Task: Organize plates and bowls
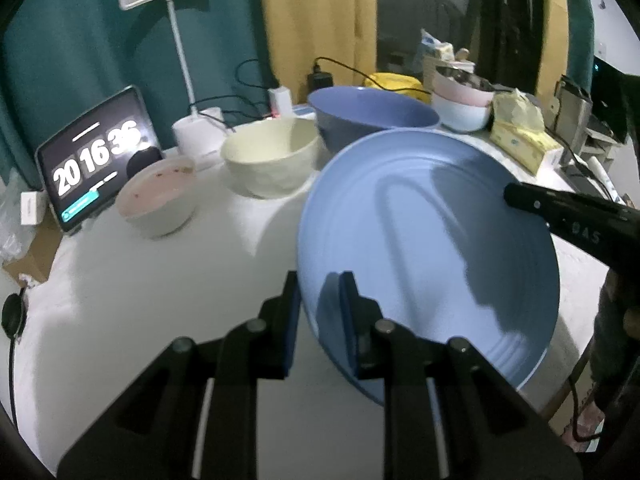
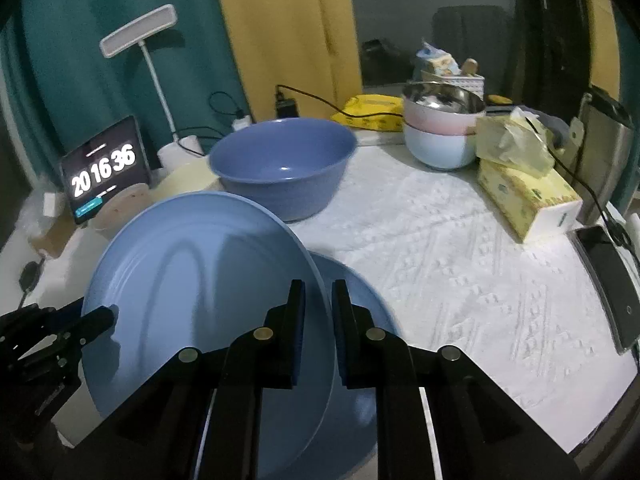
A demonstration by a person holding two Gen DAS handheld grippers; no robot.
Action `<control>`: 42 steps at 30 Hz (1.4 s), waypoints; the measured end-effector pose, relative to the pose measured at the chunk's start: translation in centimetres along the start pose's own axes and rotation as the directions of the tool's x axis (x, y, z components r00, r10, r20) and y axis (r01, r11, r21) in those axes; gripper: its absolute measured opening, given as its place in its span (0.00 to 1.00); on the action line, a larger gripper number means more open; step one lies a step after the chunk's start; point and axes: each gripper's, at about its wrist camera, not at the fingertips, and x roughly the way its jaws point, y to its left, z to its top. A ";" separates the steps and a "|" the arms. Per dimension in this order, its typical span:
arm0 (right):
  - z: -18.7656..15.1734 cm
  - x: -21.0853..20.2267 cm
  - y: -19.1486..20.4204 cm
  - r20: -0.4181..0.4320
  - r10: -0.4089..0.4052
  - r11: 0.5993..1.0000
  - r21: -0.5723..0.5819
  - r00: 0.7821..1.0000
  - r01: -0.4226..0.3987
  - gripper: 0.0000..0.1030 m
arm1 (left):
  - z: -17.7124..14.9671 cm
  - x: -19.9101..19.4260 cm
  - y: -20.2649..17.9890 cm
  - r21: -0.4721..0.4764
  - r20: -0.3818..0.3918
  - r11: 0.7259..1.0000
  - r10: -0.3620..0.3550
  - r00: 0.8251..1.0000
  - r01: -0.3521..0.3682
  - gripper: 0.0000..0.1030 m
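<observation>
Currently both grippers clamp opposite rims of blue plate [image 2: 200,280]: left gripper [image 1: 320,320], right gripper [image 2: 318,320]. Second plate [image 2: 360,320] lies directly beneath, lower centre.

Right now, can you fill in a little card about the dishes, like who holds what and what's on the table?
held: blue plate, tilted, lifted off the table
left gripper: fingers shut on plate's rim
right gripper: fingers shut on opposite rim
under plate: second blue plate, lying on white cloth
behind: blue bowl, cream bowl, pink bowl
far right: stacked bowls, metal one on top
clock: reads 20 16 36
</observation>
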 end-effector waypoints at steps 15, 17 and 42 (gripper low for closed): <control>-1.1 2.0 -3.6 -0.036 -0.074 0.997 0.018 0.997 0.075 0.15 | 0.3 3.5 -3.1 0.021 -0.062 1.000 -0.014 0.998 0.016 0.20; -1.3 2.4 -3.6 -0.052 -0.071 0.997 0.015 0.996 0.072 0.16 | 0.2 3.6 -3.1 0.021 -0.072 1.000 -0.008 0.997 0.010 0.21; -1.8 2.3 -4.6 -0.094 0.002 0.998 0.066 0.996 0.004 0.33 | 1.5 4.8 -0.7 -0.080 -0.036 0.997 -0.017 0.999 0.014 0.33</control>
